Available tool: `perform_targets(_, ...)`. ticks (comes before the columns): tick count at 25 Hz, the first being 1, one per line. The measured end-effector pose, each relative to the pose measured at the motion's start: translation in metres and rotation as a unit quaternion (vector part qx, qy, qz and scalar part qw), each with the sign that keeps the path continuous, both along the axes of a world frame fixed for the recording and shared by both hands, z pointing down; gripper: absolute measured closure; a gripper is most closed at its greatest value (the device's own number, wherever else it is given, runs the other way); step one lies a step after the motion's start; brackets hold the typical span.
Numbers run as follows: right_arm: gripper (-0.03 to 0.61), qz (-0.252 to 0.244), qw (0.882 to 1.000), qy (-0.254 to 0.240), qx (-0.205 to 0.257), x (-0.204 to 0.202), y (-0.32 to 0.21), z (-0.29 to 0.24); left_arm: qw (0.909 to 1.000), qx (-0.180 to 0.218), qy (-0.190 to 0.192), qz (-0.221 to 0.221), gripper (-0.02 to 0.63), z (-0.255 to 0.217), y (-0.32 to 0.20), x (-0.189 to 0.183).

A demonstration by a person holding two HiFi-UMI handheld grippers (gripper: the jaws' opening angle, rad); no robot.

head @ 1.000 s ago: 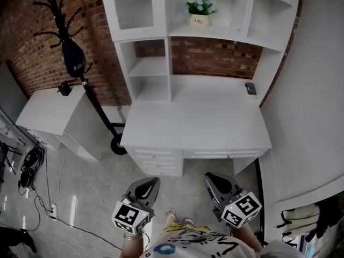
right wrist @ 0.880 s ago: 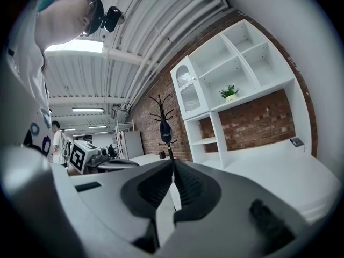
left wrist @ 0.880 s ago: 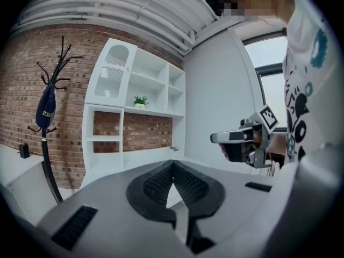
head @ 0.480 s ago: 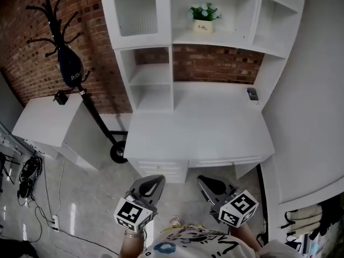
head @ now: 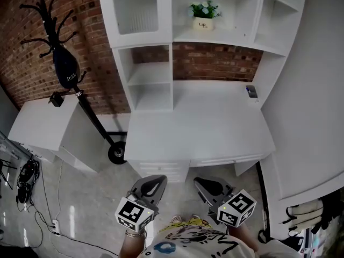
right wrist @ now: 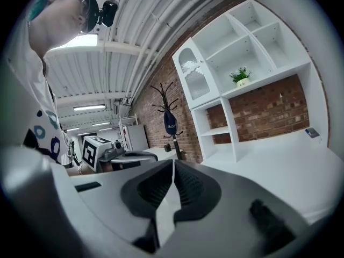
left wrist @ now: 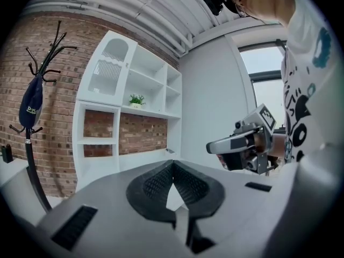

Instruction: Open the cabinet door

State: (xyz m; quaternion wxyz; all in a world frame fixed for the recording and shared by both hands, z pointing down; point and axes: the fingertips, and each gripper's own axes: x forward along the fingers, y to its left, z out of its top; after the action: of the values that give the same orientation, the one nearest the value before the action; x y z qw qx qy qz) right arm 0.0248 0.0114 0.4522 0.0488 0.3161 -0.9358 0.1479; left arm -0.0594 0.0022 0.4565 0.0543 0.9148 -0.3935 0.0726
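Observation:
A white desk with a shelf unit stands against the brick wall. Its cabinet door (head: 135, 11), with a ribbed glass pane, is closed at the upper left of the unit; the door (left wrist: 109, 71) and the door (right wrist: 194, 75) also show in the two gripper views. My left gripper (head: 157, 180) and right gripper (head: 200, 183) hang in front of the desk's near edge, well short of the door. Both are shut with nothing between the jaws. In the left gripper view the left gripper (left wrist: 172, 164) has its pads pressed together, and so has the right gripper (right wrist: 173, 162) in its own view.
A desk top (head: 204, 128) lies between me and the shelves, with drawers (head: 161, 168) under its left side. A potted plant (head: 203, 14) sits on a shelf and a small dark object (head: 251, 91) at the desk's right. A black coat stand (head: 67, 63) and a low white cabinet (head: 37, 123) stand left.
Both grippers have come closer to the desk's front edge, the right one drifting left. The whole view has shifted toward the desk.

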Motion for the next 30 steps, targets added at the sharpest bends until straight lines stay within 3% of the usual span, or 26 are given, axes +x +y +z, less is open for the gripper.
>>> perform_targets(12, 0.549, 0.000, 1.000, 0.006, 0.002, 0.002, -0.026, 0.007, 0.9998, -0.013, 0.008, -0.012, 0.600, 0.016, -0.024, -0.003)
perform_targets(20, 0.549, -0.023, 0.999, -0.005, 0.022, -0.003, -0.080, -0.003, 0.9995, 0.000, 0.003, -0.030, 0.600, 0.006, -0.072, -0.006)
perform_targets(30, 0.549, -0.016, 0.998, -0.013, 0.053, 0.004, -0.160, -0.024, 0.9988, 0.023, 0.000, -0.043, 0.600, -0.018, -0.145, -0.001)
